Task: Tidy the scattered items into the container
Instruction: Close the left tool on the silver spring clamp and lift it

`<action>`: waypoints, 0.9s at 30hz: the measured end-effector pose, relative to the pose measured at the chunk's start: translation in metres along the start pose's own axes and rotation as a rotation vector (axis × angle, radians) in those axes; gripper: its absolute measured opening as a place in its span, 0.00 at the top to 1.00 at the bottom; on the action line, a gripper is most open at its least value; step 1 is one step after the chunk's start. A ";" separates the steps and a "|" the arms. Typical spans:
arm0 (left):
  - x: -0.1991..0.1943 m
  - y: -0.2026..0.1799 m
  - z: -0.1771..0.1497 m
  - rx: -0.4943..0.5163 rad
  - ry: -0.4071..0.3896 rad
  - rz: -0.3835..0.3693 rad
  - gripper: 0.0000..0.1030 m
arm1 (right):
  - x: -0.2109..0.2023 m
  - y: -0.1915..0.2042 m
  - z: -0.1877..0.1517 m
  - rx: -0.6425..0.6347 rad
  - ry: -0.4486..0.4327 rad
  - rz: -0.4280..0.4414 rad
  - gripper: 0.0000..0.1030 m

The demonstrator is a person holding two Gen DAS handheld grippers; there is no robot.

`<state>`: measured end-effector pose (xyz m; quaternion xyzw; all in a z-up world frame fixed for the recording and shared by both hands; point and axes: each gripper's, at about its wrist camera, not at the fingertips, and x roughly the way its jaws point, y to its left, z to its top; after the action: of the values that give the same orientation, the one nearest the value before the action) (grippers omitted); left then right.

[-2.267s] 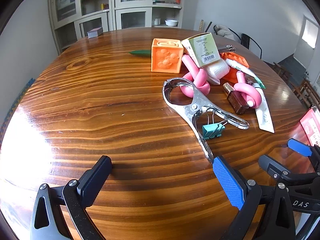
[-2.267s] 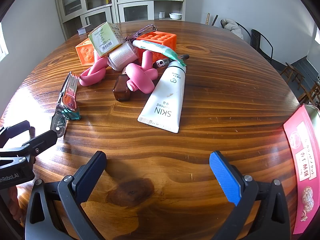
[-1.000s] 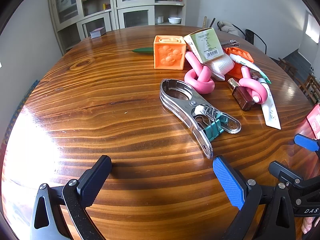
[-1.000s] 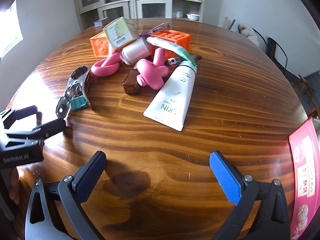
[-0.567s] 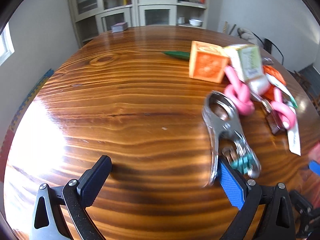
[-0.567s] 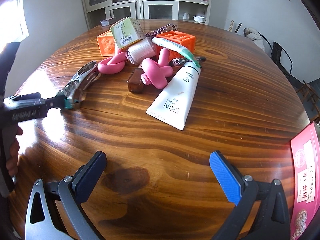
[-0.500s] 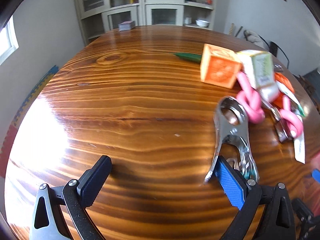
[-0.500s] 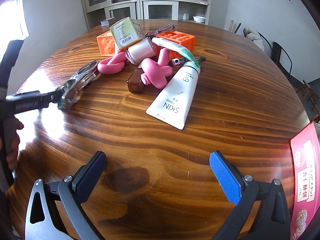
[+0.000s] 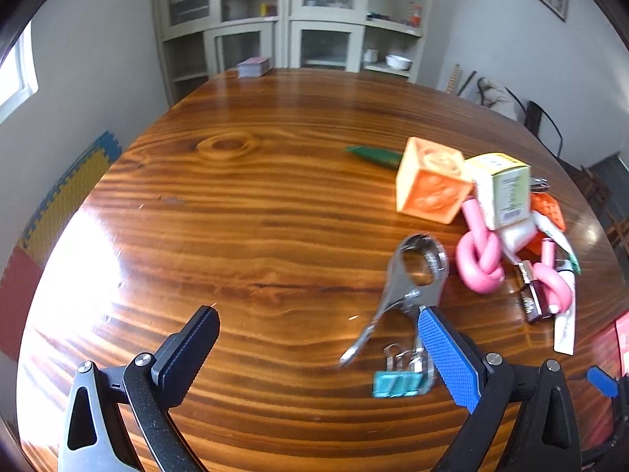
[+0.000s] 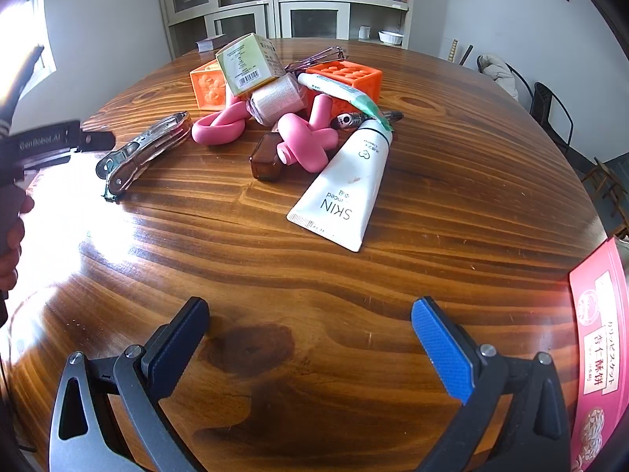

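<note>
Both grippers hang over the near edge of the round wooden table (image 10: pixel 452 165), the left gripper (image 9: pixel 314 354) and right gripper (image 10: pixel 310 338) each with fingers spread wide, holding nothing. A shiny metal spring clamp (image 9: pixel 409 279) lies beside a teal binder clip (image 9: pixel 399 381), touching the left gripper's blue fingertip. Towards the far edge, 2 pink knotted foam rollers (image 10: pixel 302 141) sit in the heap, a white "SKIN" tube (image 10: pixel 346 185) alongside.

The table (image 10: pixel 452 181) is glossy striped amber-brown wood. On it lie an orange cube (image 9: pixel 430 185), two pink knotted foam rollers (image 9: pixel 479 255), a teal binder clip (image 9: pixel 397 383), a silver metal clamp (image 9: pixel 412 279), a white tube (image 10: pixel 346 185) with dark lettering, and a brown bottle (image 10: pixel 267 157). A pink-red box (image 10: pixel 597 354) carries white labels.
</note>
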<state>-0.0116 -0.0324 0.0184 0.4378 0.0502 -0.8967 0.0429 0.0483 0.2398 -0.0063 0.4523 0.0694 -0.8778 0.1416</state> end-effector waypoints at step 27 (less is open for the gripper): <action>0.008 -0.007 0.018 -0.033 -0.013 -0.110 0.63 | -0.009 -0.005 0.004 0.057 -0.075 0.162 0.39</action>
<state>-0.0317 -0.0284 0.0235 0.4279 0.0886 -0.8995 0.0012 0.0485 0.2453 0.0033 0.4272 0.0023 -0.8814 0.2018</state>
